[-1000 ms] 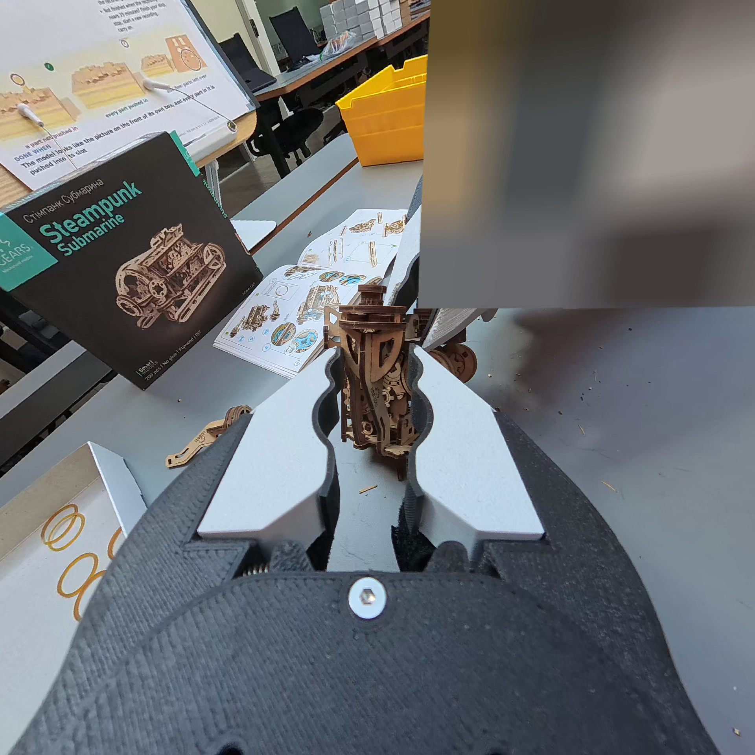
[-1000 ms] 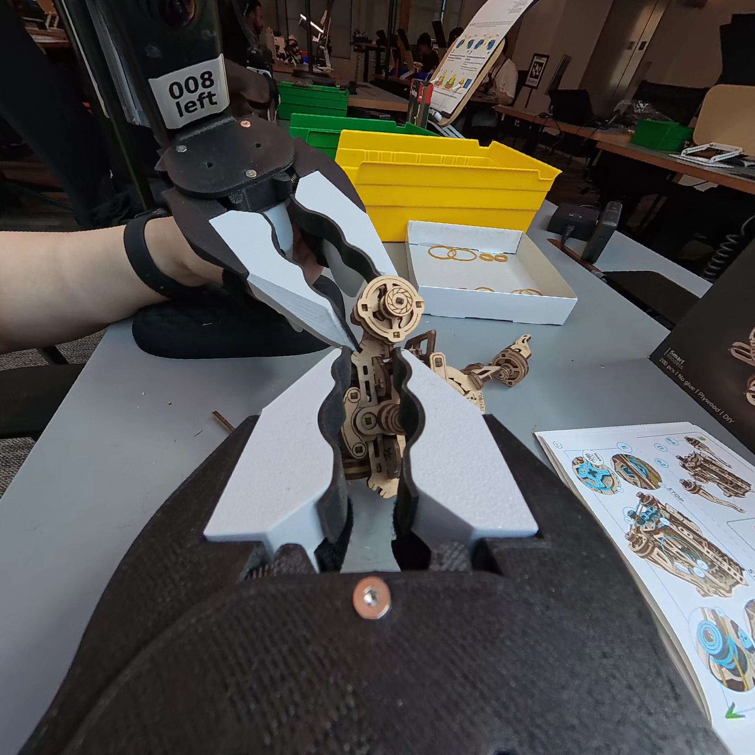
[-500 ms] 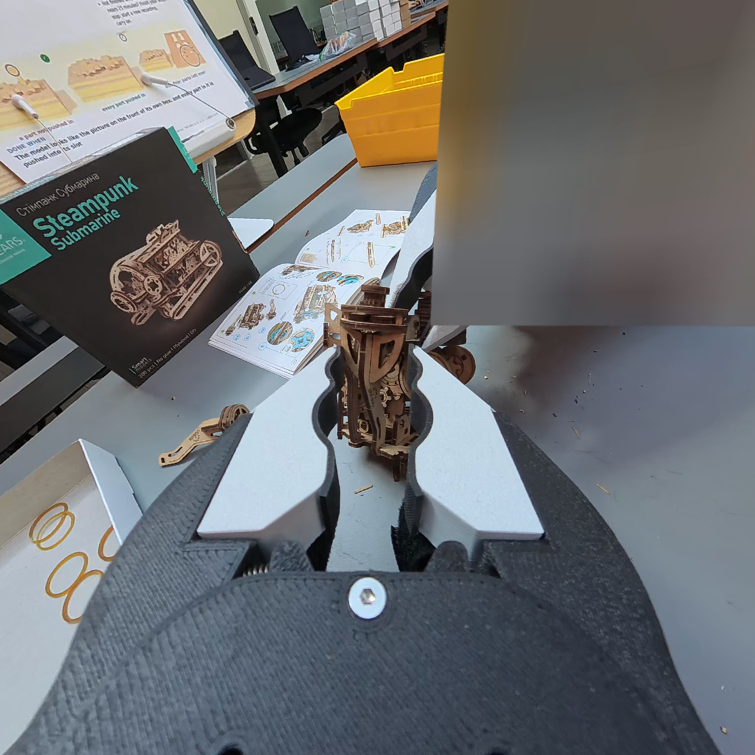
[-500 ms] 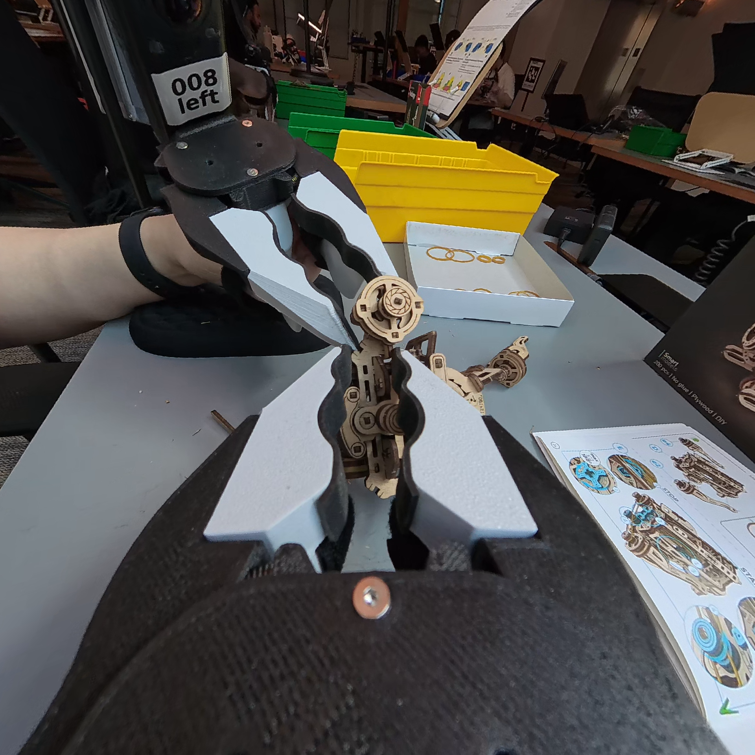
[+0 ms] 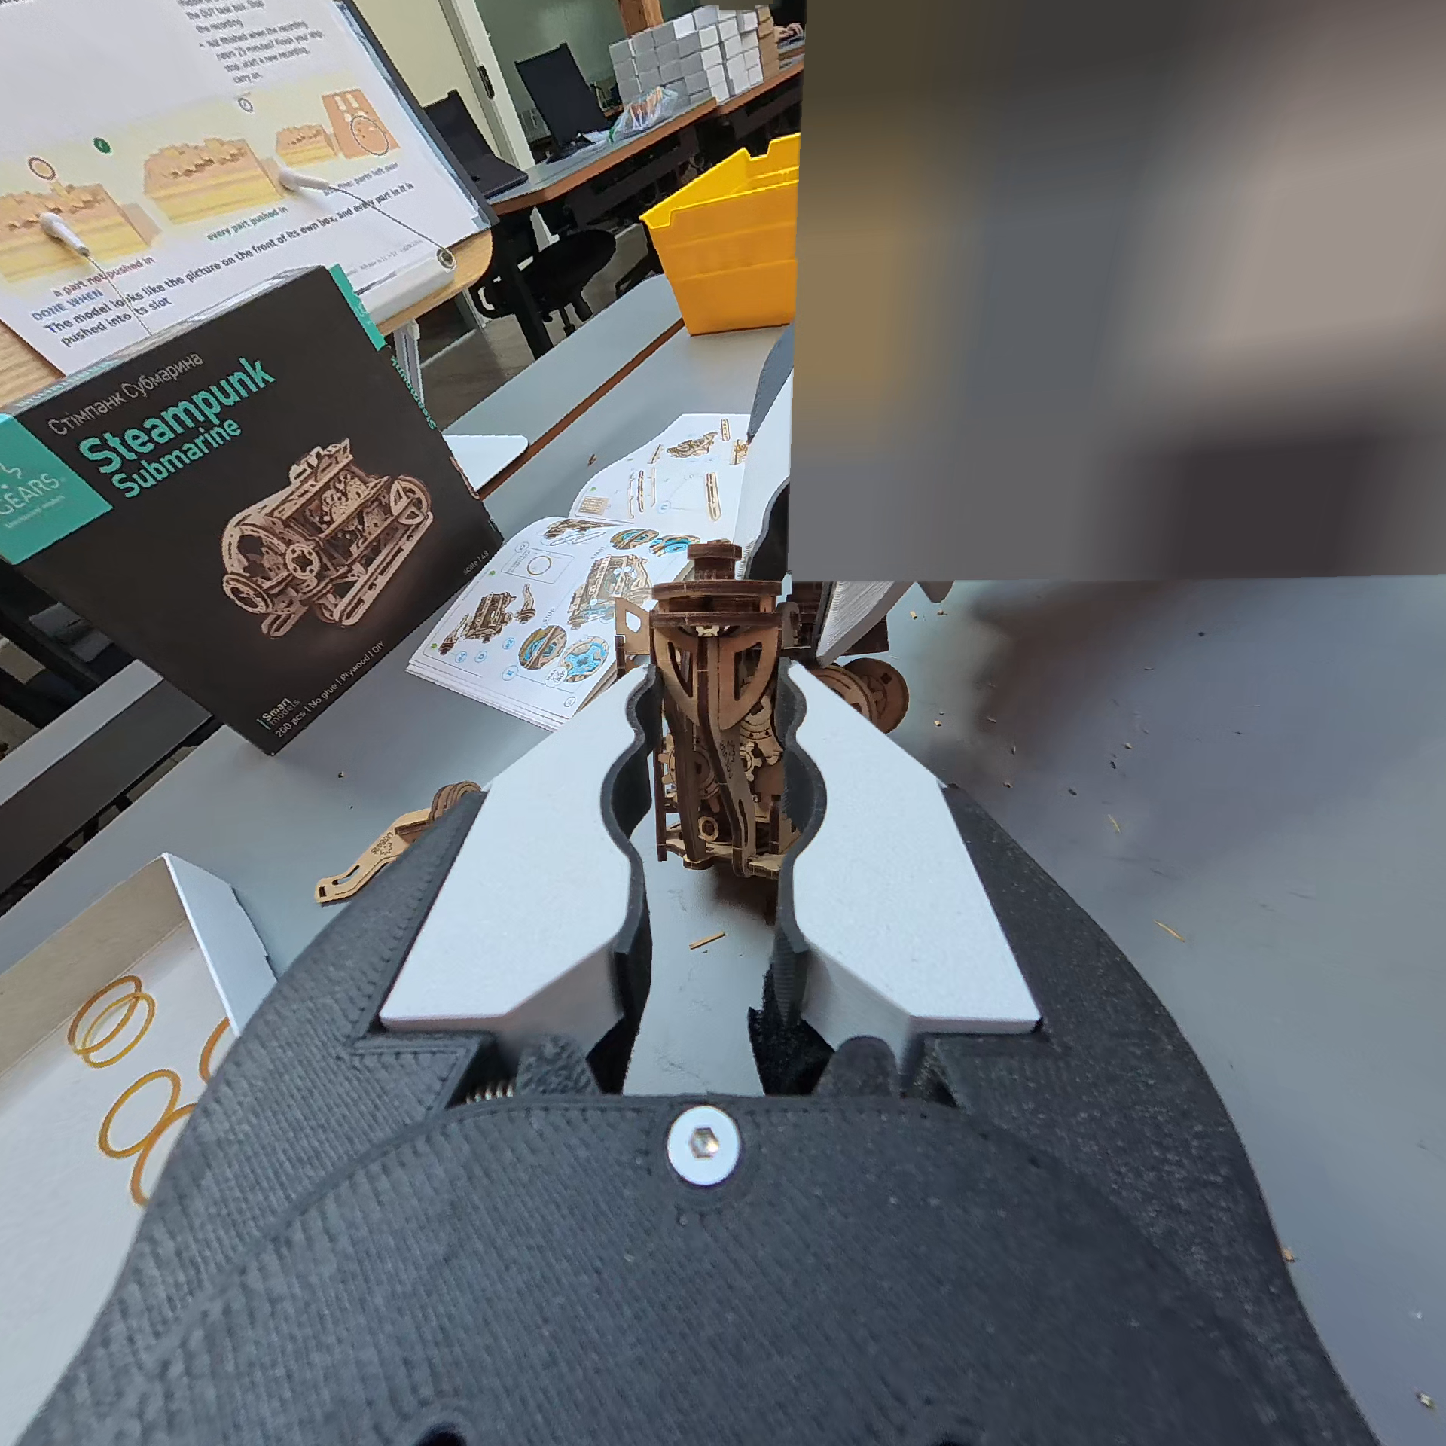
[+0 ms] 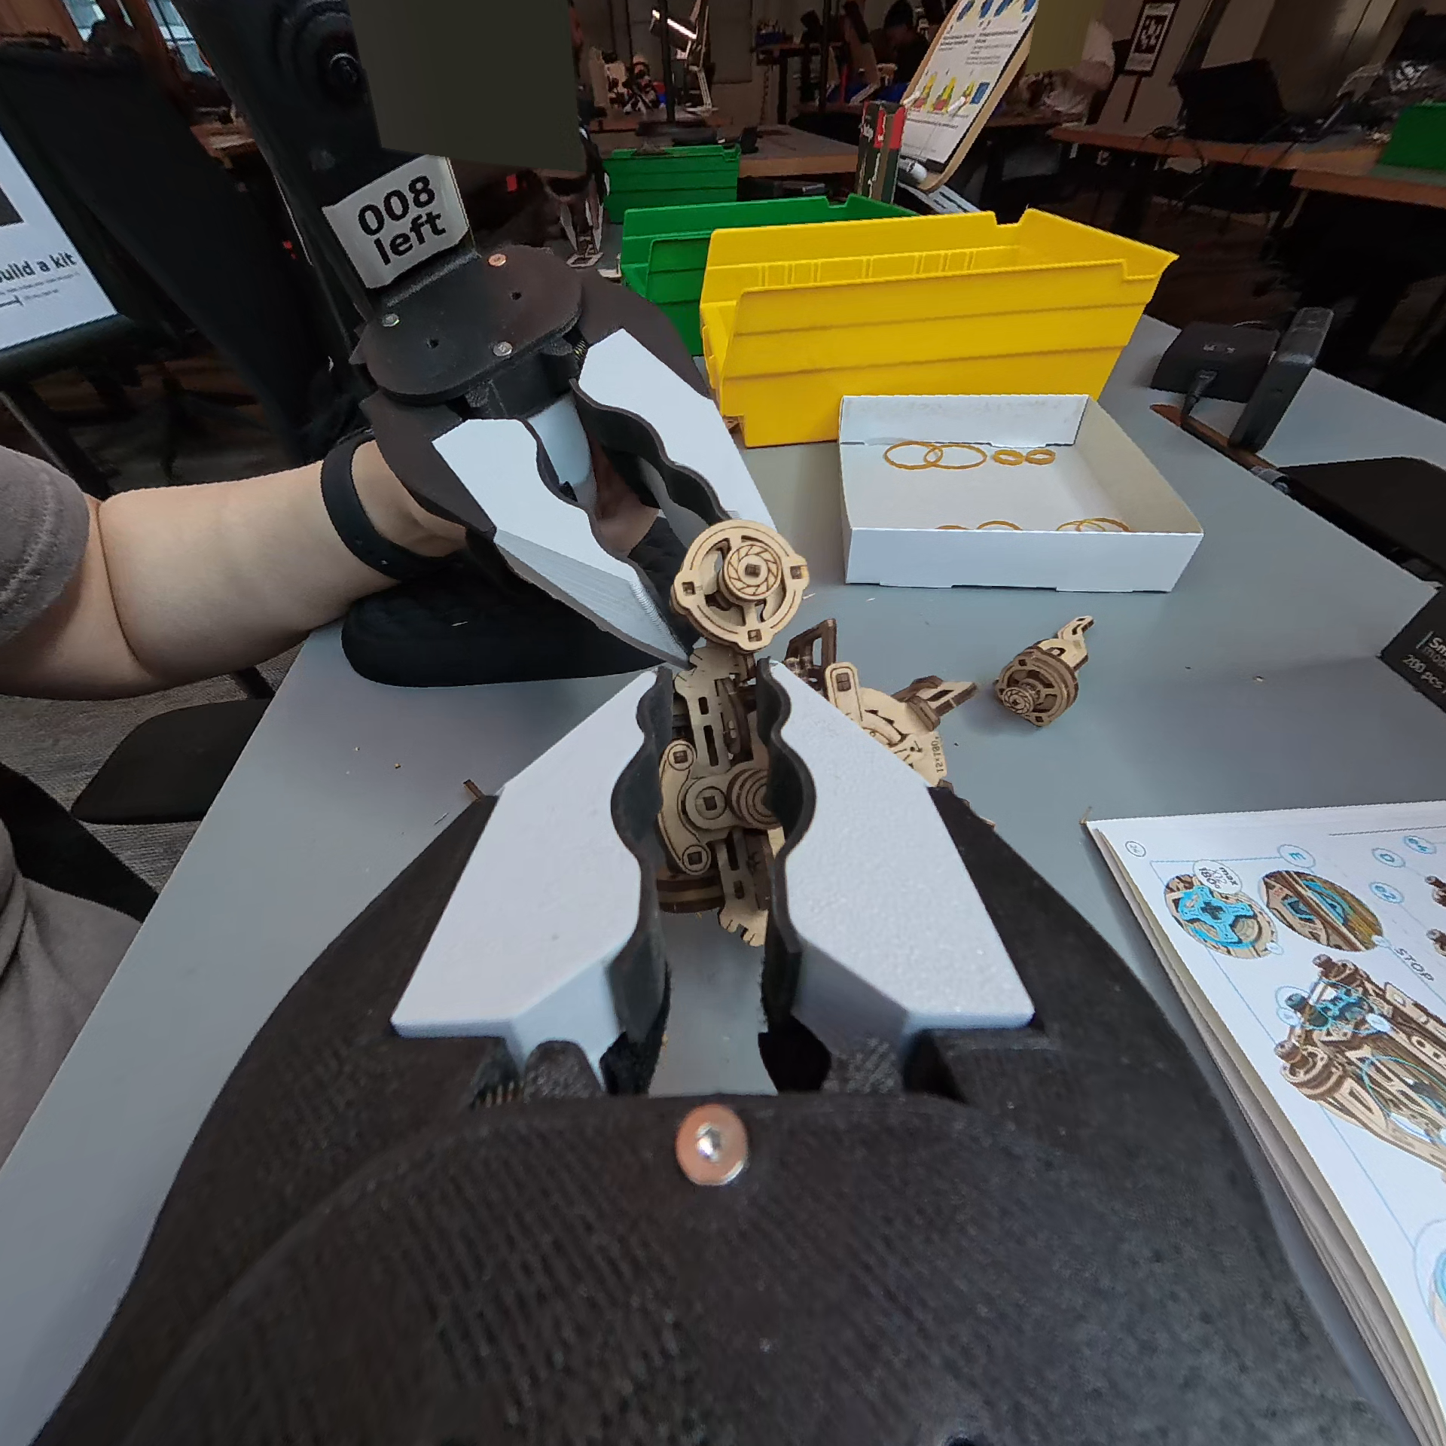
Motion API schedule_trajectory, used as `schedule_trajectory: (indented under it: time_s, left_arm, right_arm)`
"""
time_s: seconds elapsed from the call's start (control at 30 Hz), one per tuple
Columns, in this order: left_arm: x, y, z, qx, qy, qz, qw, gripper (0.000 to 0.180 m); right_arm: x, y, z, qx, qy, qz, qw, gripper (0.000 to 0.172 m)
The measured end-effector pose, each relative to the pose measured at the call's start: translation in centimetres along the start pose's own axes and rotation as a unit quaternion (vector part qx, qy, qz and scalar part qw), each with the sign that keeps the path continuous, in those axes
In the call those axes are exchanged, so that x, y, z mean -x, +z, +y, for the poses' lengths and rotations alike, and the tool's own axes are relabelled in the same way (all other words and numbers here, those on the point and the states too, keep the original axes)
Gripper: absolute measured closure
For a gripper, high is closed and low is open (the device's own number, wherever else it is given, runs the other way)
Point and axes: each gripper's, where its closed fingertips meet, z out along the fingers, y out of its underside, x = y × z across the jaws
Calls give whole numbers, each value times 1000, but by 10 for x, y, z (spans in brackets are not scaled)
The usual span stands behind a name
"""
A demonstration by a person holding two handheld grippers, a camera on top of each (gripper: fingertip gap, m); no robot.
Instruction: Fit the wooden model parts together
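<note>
Wooden geared model assembly (image 6: 724, 790) is clamped upright above the grey table's (image 6: 329, 821) middle by right gripper (image 6: 708, 673) and left gripper (image 5: 716, 688), both narrowly closed; next, press joints home

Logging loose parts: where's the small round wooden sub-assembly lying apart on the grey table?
Right wrist view, right of centre: the small round wooden sub-assembly lies on the grey table, in front of the white cardboard tray, right of the larger loose wooden piece.

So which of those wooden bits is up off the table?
The tall wooden assembly topped by a round disc, clamped between both claws. The flat wooden piece and the small barrel-shaped piece lie loose on the grey table.
</note>
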Motion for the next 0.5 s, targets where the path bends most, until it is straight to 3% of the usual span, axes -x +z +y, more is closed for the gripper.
schedule_trajectory:
  time_s: [0.5]
  left_arm:
    - [-3, 6, -3, -4, -19, 5, 1000, 151]
  right_arm:
    - [-1, -6, 2, 39, 29, -40, 998, 153]
